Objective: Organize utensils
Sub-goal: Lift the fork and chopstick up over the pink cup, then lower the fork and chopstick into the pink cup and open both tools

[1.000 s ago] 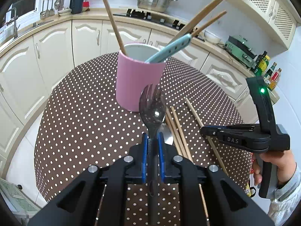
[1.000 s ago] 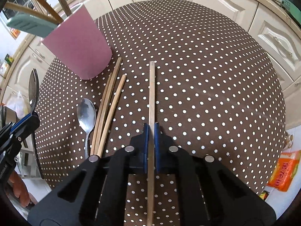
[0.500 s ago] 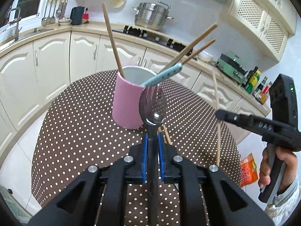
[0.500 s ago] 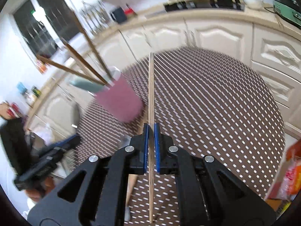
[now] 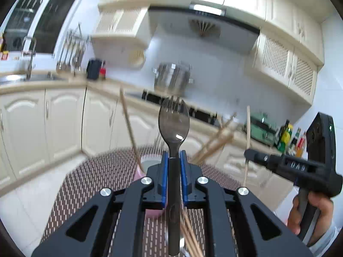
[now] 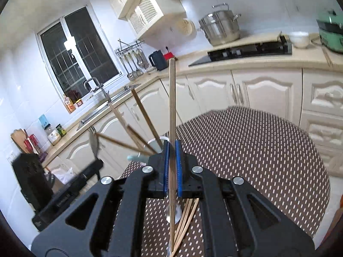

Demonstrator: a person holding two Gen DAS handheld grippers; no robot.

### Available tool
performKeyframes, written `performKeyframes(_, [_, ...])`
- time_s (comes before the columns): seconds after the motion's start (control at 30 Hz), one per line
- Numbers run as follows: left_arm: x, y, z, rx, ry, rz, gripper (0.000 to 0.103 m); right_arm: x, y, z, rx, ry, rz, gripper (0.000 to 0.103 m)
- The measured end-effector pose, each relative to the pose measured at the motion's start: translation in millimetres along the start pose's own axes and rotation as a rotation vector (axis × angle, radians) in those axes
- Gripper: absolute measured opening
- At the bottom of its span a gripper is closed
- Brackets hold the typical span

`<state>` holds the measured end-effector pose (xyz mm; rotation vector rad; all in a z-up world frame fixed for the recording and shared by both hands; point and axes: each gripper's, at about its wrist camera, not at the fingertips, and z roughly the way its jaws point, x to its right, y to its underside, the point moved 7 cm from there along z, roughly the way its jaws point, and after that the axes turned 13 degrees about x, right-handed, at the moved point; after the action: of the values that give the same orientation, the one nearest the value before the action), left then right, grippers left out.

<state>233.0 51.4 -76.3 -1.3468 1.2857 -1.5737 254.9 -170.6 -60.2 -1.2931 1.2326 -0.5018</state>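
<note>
Utensils are partly sorted, as far as you can judge: several wooden chopsticks (image 6: pixel 126 126) and a pale blue handle (image 6: pixel 134 158) already stand in the pink cup (image 5: pixel 139 172), which sits low in the centre of both views, mostly hidden behind your grippers. Your left gripper (image 5: pixel 174 167) has its blue pads clamped on the handle of a dark spork (image 5: pixel 173 124), which rises up the middle of the left wrist frame. Your right gripper (image 6: pixel 172 158) is closed on a single chopstick (image 6: pixel 172 98), held upright through the centre of the right wrist frame; you see the same stick at the right of the left view, pinched in the black tool in your hand (image 5: pixel 310 212). Both pieces are held above the dotted table (image 6: pixel 257 150), neither yet in the cup. Still lying on the cloth at the bottom centre are a few loose chopsticks (image 6: pixel 185 220) and what looks like a metal spoon (image 6: pixel 176 213) beside them. So you have two items in hand to drop in, then that small cluster left to collect.
</note>
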Motion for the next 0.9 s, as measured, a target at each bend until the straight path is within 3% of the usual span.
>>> performKeyframes(0.23, [6,-29,31,0.148,-0.026,-0.007,0.011,-21,-20,33,0.144,-0.010,-0.063,0.007])
performKeyframes(0.5, [-9,-33,71,0.185,-0.054,-0.045,0.011,-23,-47,62,0.299,0.007,-0.135,0.007])
performKeyframes(0.9, [-20,-7,98,0.178,-0.066,-0.036,0.011,-51,-70,59,0.521,-0.070,-0.171,0.007])
